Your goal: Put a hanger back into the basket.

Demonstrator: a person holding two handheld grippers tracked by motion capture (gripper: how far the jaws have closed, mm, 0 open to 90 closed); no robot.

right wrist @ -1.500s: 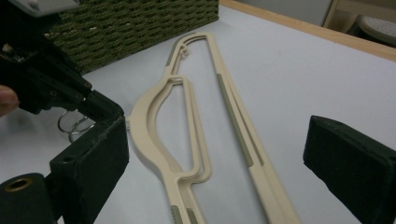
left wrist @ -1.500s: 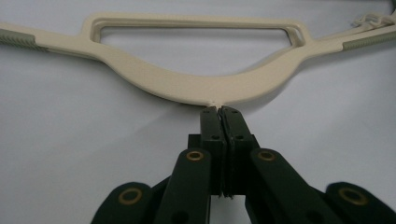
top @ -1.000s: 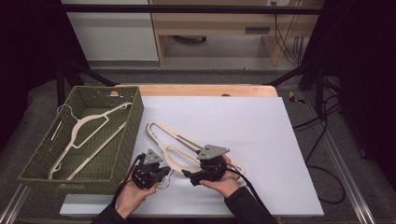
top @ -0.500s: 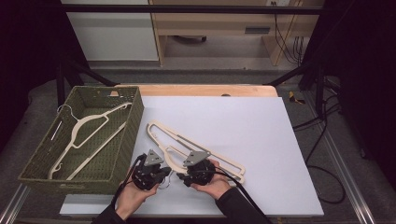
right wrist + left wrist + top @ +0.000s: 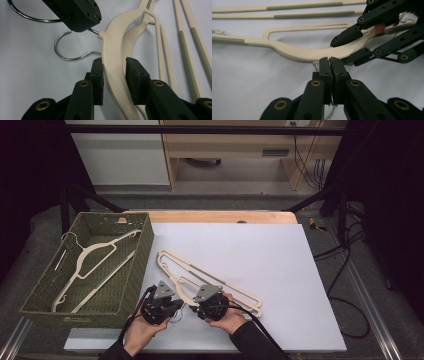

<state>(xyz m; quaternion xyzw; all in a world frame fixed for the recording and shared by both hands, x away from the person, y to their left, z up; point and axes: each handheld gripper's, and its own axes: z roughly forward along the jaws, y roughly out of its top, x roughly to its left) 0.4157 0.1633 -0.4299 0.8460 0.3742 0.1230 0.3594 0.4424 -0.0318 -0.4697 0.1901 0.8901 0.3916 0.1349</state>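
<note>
Two cream plastic hangers (image 5: 200, 270) lie overlapped on the white table (image 5: 280, 270), their metal hooks near the front edge. My left gripper (image 5: 177, 309) is shut on the wire hook (image 5: 329, 115) of the upper hanger (image 5: 294, 51), just below its neck. My right gripper (image 5: 193, 304) points toward the left one. Its jaws stand open on either side of the upper hanger's curved shoulder (image 5: 113, 55), the left pad close against it. The left gripper (image 5: 75, 12) shows at the top of the right gripper view, and a second hook (image 5: 62, 53) lies free on the table.
A green woven basket (image 5: 134, 265) stands at the table's left with cream hangers (image 5: 95, 252) inside. The hangers' long bars (image 5: 307, 11) stretch away over the table's middle. Black frame legs and cables sit off the right edge.
My right gripper has slid left along the hanger toward the left gripper and now straddles the shoulder by the neck. The left gripper has stayed put on the hook.
</note>
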